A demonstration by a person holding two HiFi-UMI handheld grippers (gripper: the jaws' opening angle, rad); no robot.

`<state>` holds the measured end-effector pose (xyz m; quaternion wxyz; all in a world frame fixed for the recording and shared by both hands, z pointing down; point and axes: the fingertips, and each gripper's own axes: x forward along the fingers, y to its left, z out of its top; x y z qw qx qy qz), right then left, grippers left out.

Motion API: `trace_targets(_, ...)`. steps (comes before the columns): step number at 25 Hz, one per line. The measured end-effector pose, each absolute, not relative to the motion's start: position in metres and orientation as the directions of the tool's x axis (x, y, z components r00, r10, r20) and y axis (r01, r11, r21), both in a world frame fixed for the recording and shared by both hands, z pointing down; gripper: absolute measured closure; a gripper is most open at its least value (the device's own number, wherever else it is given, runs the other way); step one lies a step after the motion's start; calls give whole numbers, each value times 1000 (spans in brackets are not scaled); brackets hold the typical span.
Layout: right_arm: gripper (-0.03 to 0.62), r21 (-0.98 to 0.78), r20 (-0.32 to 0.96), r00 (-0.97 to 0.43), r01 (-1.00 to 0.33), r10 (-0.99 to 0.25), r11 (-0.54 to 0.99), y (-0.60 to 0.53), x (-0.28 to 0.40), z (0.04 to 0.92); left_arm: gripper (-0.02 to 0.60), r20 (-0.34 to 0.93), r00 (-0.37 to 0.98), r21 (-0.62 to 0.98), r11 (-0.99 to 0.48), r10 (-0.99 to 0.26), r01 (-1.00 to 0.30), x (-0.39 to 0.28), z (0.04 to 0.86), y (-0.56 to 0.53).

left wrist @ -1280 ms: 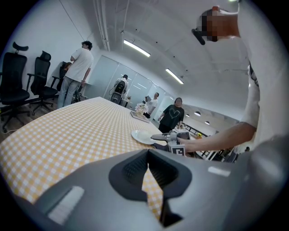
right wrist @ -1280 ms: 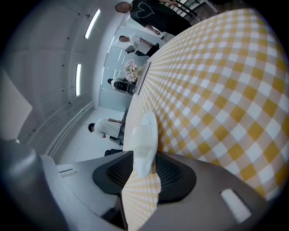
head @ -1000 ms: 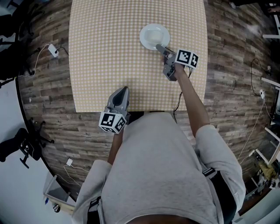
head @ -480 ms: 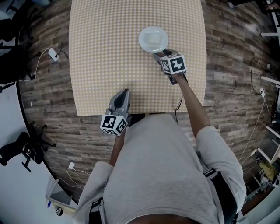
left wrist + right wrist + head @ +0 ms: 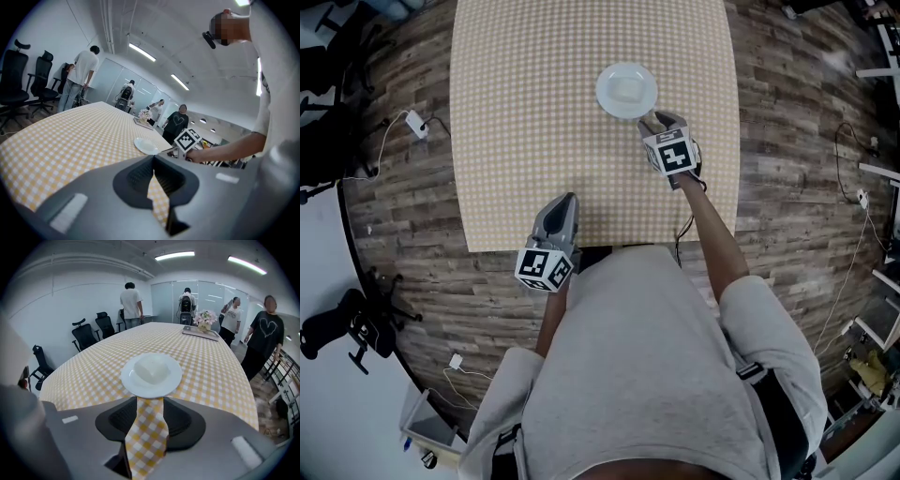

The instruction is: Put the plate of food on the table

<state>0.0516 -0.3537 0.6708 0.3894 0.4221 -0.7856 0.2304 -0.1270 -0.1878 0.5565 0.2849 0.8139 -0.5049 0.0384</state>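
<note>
While your right gripper [image 5: 654, 121] hung just beside the plate [image 5: 626, 90], empty jaws apart but just narrowing, a careless pull-back could have clipped its rim.

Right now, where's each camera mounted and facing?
Head view: on the person's head, facing steeply down at the table; torso, both arms, left gripper and right gripper show.
Left gripper view: on the left gripper, facing across the table; its shut jaws show.
Right gripper view: on the right gripper, facing the plate; its open jaws, which have just closed a little, hold nothing.
Shared: all three show the plate.
</note>
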Motion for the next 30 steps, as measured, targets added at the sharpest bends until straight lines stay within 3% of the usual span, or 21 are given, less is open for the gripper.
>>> trace_targets(4,452,-40,783,-354,-850,-512,525,-354,54,659,572,338,500,425,-345,-797,-837,-122,552,-188)
trace_targets(9,594,-70,683,-355,-902,-639,427,-349,62,630,572,317,507,414,-364,-801,-834,-120,543,-186)
trace_targets(30,597,-60,549,-276,-954,-789,292,-188,72,548,572,216,676,295,-613,-705,-733,-104,496,-145)
